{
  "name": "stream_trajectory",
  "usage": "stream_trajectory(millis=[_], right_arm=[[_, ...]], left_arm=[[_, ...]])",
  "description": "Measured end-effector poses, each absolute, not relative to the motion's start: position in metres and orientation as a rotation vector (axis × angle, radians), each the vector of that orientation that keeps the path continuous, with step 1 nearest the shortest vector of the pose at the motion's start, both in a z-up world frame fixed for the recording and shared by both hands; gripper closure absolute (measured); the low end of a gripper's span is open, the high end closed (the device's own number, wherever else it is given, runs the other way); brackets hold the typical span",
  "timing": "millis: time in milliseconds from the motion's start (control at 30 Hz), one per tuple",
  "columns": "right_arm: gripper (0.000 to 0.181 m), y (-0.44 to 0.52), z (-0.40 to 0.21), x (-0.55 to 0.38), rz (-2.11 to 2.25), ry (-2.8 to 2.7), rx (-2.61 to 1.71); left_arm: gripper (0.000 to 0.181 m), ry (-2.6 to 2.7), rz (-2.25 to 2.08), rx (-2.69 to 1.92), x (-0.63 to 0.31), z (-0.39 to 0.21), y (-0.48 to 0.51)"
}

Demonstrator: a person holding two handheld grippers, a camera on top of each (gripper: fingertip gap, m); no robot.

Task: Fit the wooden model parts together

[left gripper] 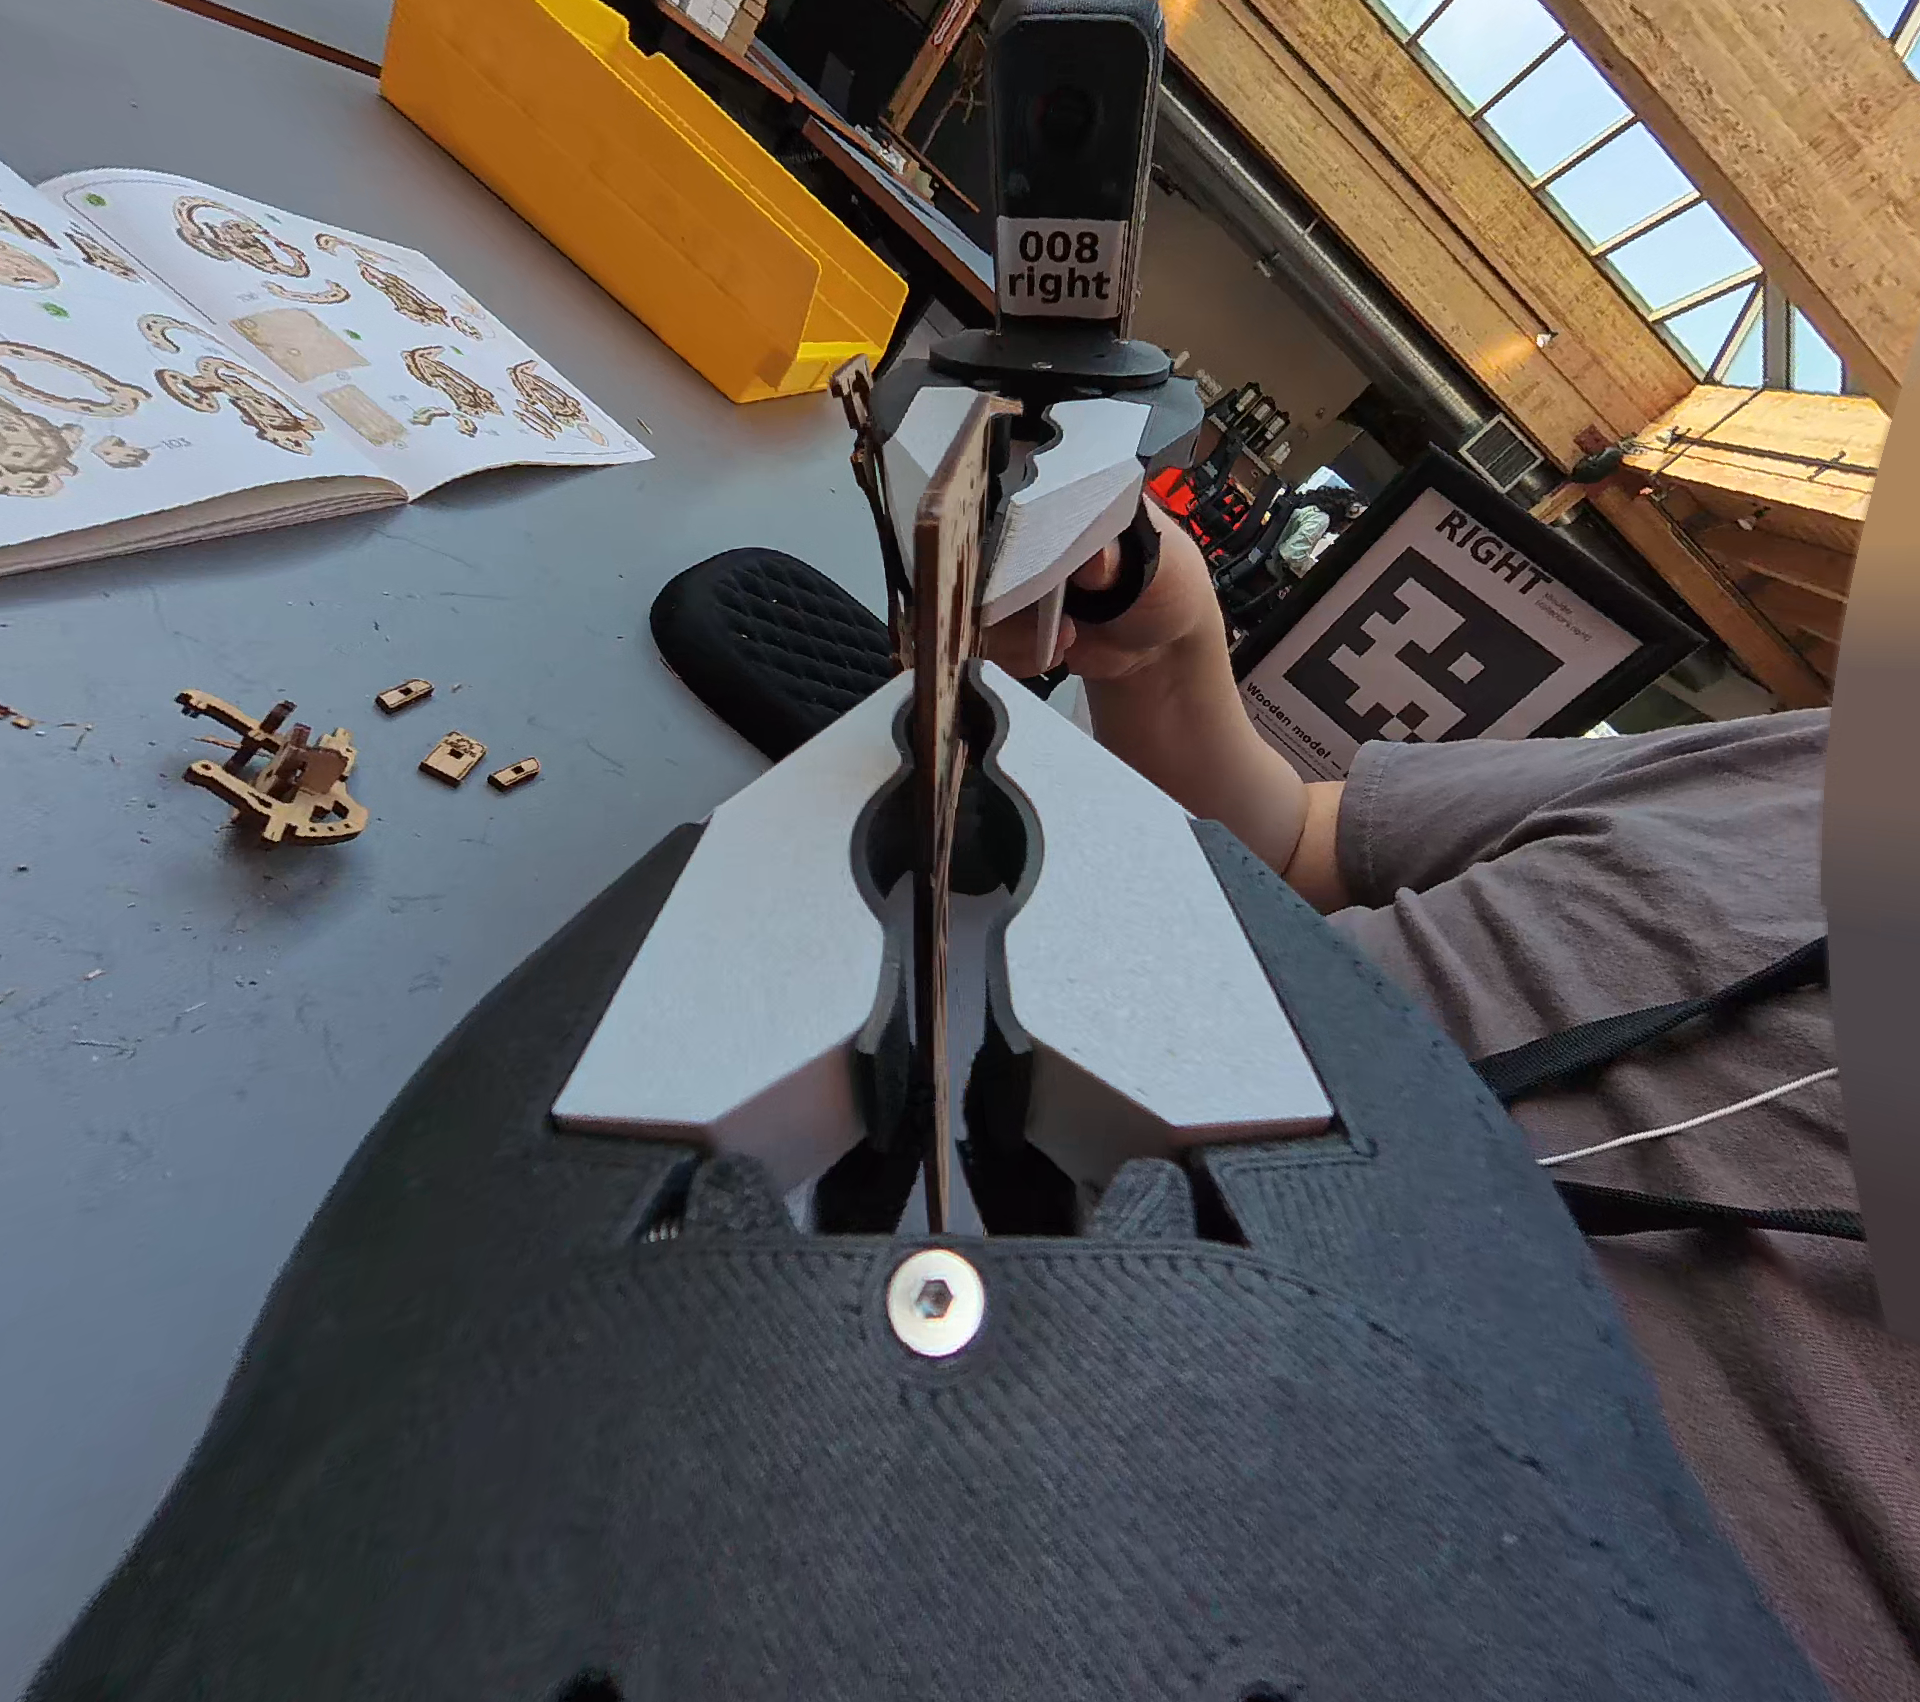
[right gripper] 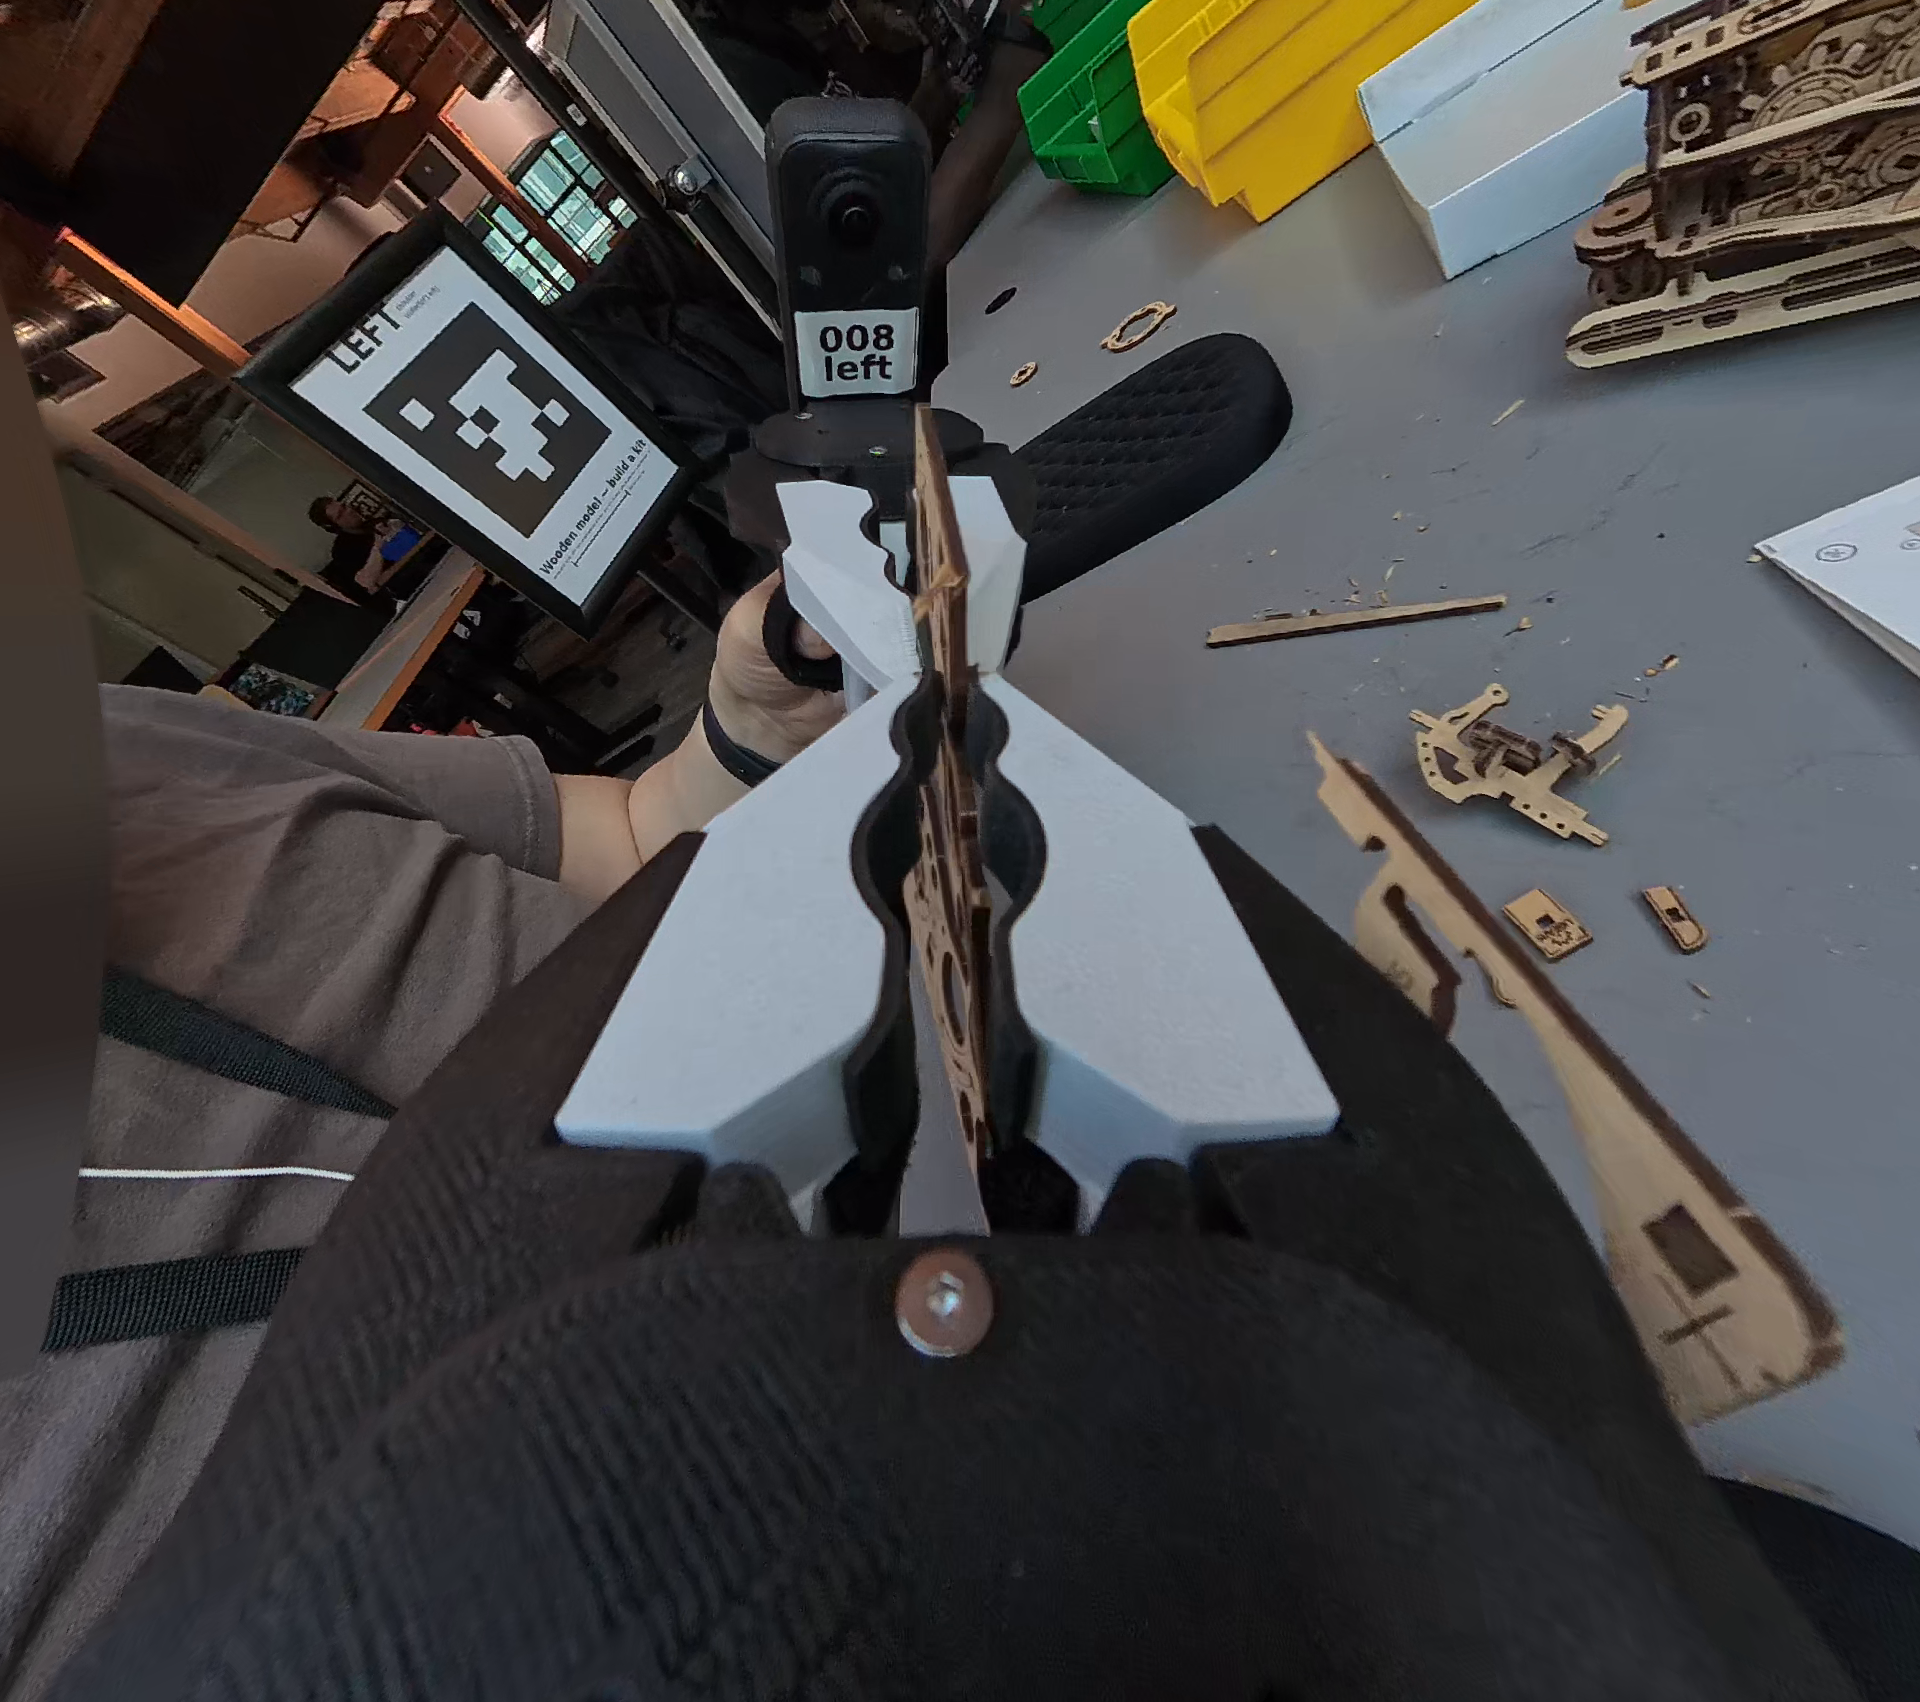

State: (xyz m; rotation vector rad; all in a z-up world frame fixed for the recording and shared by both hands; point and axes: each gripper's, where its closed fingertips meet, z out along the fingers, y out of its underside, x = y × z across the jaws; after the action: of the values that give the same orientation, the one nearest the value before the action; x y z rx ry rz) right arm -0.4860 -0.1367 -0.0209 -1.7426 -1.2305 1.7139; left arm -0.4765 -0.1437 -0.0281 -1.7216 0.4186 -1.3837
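A thin wooden sheet with laser-cut holes (left gripper: 943,821) stands edge-on between both grippers, above the grey table (left gripper: 416,977). My left gripper (left gripper: 940,678) is shut on its near end. The right gripper (left gripper: 982,582) faces me and is clamped on its far end. In the right wrist view my right gripper (right gripper: 948,688) is shut on the same sheet (right gripper: 951,904), and the left gripper (right gripper: 920,618) holds the other end. A thin fretwork piece (left gripper: 862,447) hangs at the sheet's side. A small wooden sub-assembly (left gripper: 275,769) (right gripper: 1507,769) lies on the table.
Small wooden tabs (left gripper: 452,757) (right gripper: 1548,923), a long flat wooden part (right gripper: 1558,1081) and a strip (right gripper: 1351,618) lie loose. An open instruction booklet (left gripper: 260,364), yellow bins (left gripper: 623,177), a green bin (right gripper: 1081,83), a white box (right gripper: 1538,83), a built model (right gripper: 1766,146) and a black pad (left gripper: 769,644) surround them.
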Motion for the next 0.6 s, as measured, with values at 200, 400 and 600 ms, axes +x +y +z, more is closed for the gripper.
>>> stream_trajectory(millis=[200, 400, 600], right_arm=[[0.181, -0.1390, -0.0206, -0.4868, 1.712, -1.251, -1.740], [0.181, -0.1399, -0.0227, -0.4866, 1.721, -1.253, -1.752], [0.181, -0.1418, -0.0266, -0.4867, 1.720, -1.276, -1.766]], left_arm=[[0.178, 0.424, -1.390, -1.694, -0.4783, -0.0263, -0.1439], [0.180, 0.428, -1.397, -1.665, -0.4790, -0.0239, -0.1435], [0.180, 0.434, -1.411, -1.703, -0.4744, -0.0288, -0.1445]])
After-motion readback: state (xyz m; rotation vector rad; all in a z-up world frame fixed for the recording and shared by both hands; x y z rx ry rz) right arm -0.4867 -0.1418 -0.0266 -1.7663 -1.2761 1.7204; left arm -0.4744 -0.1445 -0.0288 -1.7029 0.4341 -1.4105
